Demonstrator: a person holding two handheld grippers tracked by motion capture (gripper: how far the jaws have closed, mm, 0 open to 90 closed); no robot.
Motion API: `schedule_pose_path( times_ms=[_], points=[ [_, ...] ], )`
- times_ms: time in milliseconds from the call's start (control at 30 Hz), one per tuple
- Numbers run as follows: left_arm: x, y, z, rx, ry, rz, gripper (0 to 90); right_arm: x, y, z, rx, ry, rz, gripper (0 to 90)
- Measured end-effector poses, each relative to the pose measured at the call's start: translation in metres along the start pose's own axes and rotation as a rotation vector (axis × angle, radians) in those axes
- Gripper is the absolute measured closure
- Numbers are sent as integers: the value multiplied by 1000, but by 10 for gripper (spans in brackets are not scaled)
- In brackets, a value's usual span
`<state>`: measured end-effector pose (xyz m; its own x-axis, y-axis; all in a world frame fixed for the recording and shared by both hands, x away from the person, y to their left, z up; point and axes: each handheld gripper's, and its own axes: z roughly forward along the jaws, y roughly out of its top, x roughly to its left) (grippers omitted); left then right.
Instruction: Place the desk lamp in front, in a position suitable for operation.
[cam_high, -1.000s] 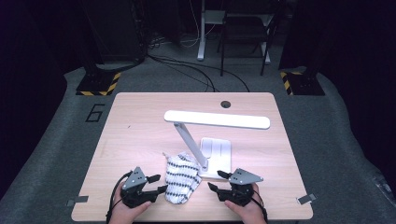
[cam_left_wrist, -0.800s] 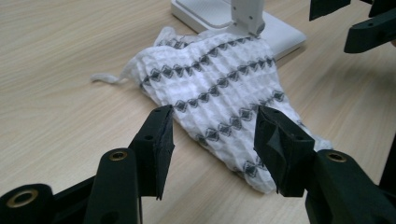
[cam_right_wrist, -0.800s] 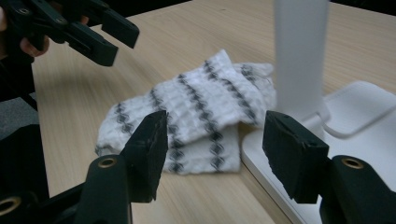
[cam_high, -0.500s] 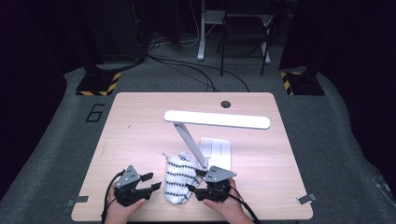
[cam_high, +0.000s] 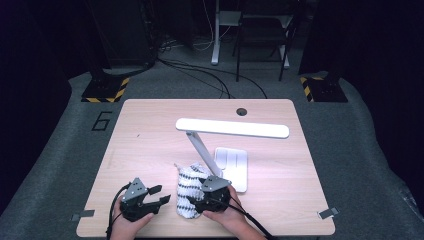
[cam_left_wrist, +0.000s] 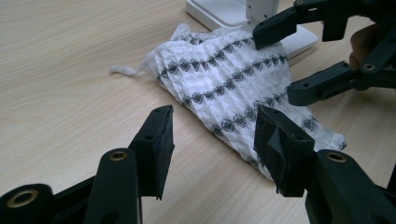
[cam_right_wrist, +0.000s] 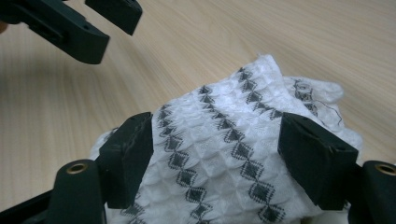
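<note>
A bunched white cloth (cam_high: 188, 186) with rows of black diamonds lies near the table's front edge, just in front of the lamp base. My left gripper (cam_high: 163, 195) rests to the left of the cloth (cam_left_wrist: 224, 84), open, with bare wood between its jaws (cam_left_wrist: 215, 135). My right gripper (cam_high: 198, 201) reaches in from the right over the cloth (cam_right_wrist: 219, 140). Its jaws (cam_right_wrist: 217, 154) have just been opening and now straddle the cloth's raised fold without squeezing it. The right gripper (cam_left_wrist: 292, 60) shows over the cloth's far end in the left gripper view.
A white desk lamp stands on the wooden table (cam_high: 150, 130), with its bar head (cam_high: 232, 128) over the middle and its flat base (cam_high: 234, 161) behind the cloth. A cable hole (cam_high: 242, 111) sits near the far edge. Dark floor, cables and stands lie beyond.
My right gripper has slid left from beside the lamp base onto the cloth, and its jaws now stand wider. The left gripper has hardly moved.
</note>
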<state>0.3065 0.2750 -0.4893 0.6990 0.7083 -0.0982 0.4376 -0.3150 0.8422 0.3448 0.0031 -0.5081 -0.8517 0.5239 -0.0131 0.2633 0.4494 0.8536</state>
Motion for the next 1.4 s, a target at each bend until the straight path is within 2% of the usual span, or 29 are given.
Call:
schedule_pose_path(
  times_ms=[133,167,300,333,400,600,767,833,967,1000,1067,1100,1167,1200,1233,1300,1333,1400],
  points=[
    [0,0,0,-10,3,-1,474,-2,-1,8,28,12,16,258],
    [1,0,0,-11,3,-2,474,-2,-3,12,52,15,25,253],
    [1,0,1,-12,4,-7,473,-1,-4,16,69,22,42,247],
    [1,0,2,-10,3,-5,472,-2,-5,17,78,24,29,245],
    [1,0,2,-11,3,-6,472,-2,-5,18,82,30,38,244],
    [1,0,2,-10,3,-6,471,-1,-7,22,123,37,20,217],
    [1,0,2,-13,5,-10,469,2,-8,25,132,30,-4,211],
    [2,0,2,-11,6,-6,469,0,-8,25,151,42,13,215],
    [2,0,2,-12,7,-8,468,0,-8,26,153,42,15,233],
    [1,0,2,-12,6,-9,468,0,-8,26,151,44,16,247],
    [1,0,2,-12,8,-9,468,0,-8,24,152,60,9,342],
    [1,0,2,-12,8,-8,468,0,-8,24,152,60,9,342],
    [1,0,2,-13,9,-9,469,1,-8,23,143,81,-2,459],
    [1,0,2,-14,9,-10,469,3,-8,22,145,104,9,558],
    [1,0,2,-15,9,-10,469,3,-8,22,145,104,9,558],
    [1,0,2,-15,10,-12,468,4,-8,21,143,126,19,646],
    [2,0,2,-15,10,-11,468,4,-8,21,137,131,15,662],
    [3,0,1,-8,8,-8,468,4,-8,18,146,139,40,719]
  ],
)
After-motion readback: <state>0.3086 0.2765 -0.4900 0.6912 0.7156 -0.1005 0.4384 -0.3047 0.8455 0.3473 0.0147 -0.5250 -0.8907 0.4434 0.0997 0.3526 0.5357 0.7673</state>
